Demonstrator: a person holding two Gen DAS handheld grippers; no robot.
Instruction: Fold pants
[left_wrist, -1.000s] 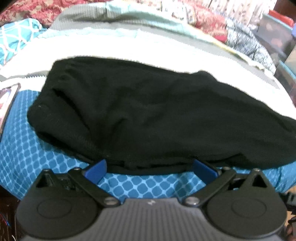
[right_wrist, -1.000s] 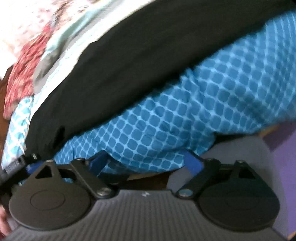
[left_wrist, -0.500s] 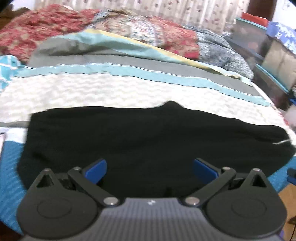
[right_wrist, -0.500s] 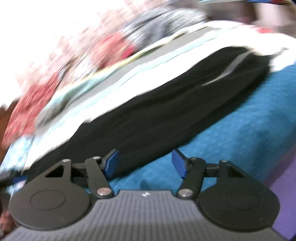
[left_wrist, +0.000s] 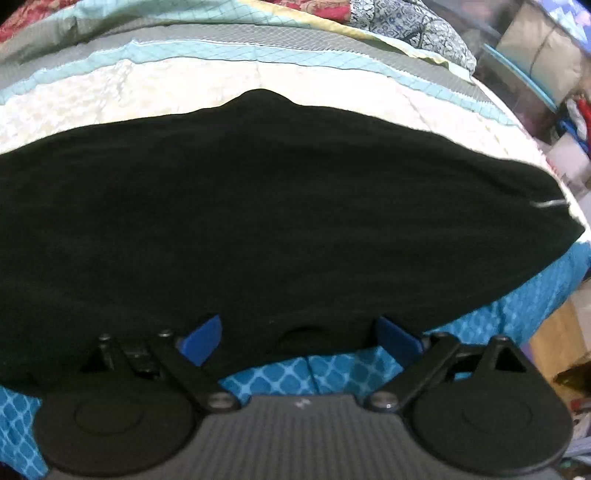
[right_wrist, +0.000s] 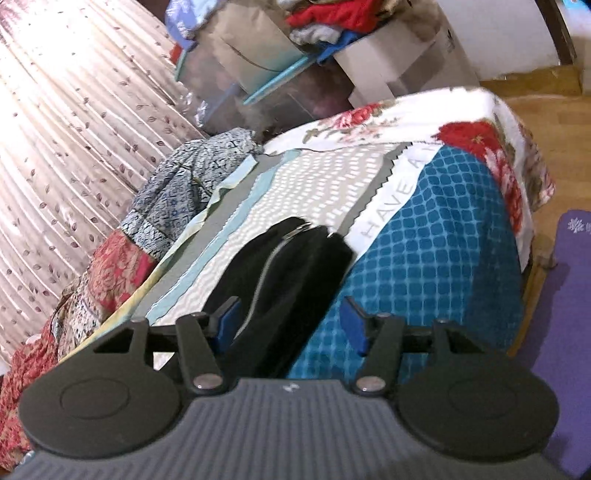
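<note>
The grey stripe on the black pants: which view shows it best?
The right wrist view: the grey stripe runs along the pants lengthwise, clearly visible. The left wrist view shows only a short light bit at the pants' far right end.

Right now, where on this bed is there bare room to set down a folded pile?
Free: the cream band between the black pants and the grey stripe, and the blue checked cover beyond the pants' end. Crowded: the bunched quilts by the curtain.
</note>
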